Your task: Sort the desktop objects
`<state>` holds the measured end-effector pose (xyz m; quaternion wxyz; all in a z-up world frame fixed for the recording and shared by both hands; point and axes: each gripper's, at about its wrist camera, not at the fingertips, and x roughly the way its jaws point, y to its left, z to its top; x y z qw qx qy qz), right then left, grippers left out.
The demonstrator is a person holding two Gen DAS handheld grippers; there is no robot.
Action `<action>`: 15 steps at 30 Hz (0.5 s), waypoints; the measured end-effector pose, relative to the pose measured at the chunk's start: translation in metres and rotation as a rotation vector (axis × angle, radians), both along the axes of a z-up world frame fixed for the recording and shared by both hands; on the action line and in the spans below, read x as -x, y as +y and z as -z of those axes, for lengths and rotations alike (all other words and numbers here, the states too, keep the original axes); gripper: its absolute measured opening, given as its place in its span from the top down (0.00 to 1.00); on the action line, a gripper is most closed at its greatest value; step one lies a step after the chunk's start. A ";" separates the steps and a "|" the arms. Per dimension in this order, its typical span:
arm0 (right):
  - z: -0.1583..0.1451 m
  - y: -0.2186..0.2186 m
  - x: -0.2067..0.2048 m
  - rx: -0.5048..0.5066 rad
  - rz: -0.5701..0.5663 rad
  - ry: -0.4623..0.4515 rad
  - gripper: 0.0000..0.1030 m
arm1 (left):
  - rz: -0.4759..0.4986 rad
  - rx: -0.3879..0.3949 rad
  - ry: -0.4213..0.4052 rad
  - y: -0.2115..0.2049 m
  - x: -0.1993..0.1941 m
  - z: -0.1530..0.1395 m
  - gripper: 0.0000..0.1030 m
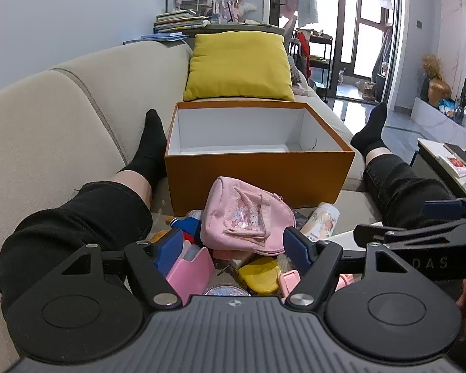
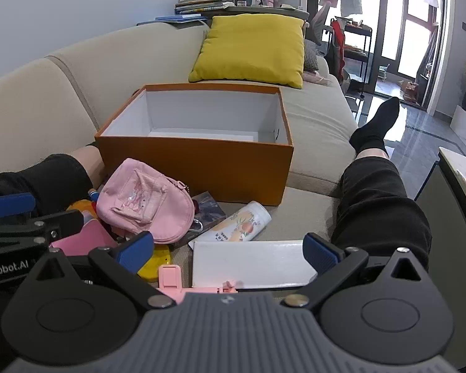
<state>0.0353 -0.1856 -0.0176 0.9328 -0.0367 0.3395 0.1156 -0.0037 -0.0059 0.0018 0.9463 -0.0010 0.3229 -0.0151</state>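
An empty orange box (image 1: 258, 177) (image 2: 202, 168) with a white inside stands on the sofa between a person's legs. In front of it lies a pile: a pink pouch (image 1: 245, 217) (image 2: 143, 205), a white peach-print can (image 1: 321, 222) (image 2: 236, 225), a flat white box (image 2: 251, 264), a yellow case (image 1: 259, 273) (image 2: 157, 264), pink plastic pieces (image 1: 189, 272) (image 2: 87, 237) and a blue toy (image 1: 186, 225). My left gripper (image 1: 233, 248) is open above the pile, near the pouch. My right gripper (image 2: 228, 251) is open over the white box, holding nothing.
A yellow cushion (image 1: 239, 65) (image 2: 251, 46) lies on the beige sofa (image 1: 46, 118) behind the box. The person's black-clad legs (image 1: 77, 217) (image 2: 379, 205) flank the pile. A low table (image 1: 450, 158) stands at the right, with glossy floor beyond.
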 end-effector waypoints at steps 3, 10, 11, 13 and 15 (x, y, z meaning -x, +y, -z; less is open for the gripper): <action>0.000 0.000 0.001 -0.001 -0.002 -0.001 0.01 | -0.003 -0.003 0.000 0.000 -0.001 0.000 0.18; 0.000 0.000 0.001 -0.002 -0.001 0.007 0.01 | -0.003 0.003 0.005 0.000 -0.001 0.000 0.18; 0.000 0.000 0.000 -0.003 -0.002 0.010 0.01 | -0.003 0.006 0.007 0.000 -0.001 0.001 0.18; 0.001 0.000 0.001 -0.002 -0.003 0.017 0.01 | -0.005 0.004 0.008 -0.001 -0.001 0.001 0.18; 0.002 0.000 -0.001 -0.001 -0.001 0.022 0.01 | -0.005 0.004 0.008 -0.002 -0.001 0.002 0.18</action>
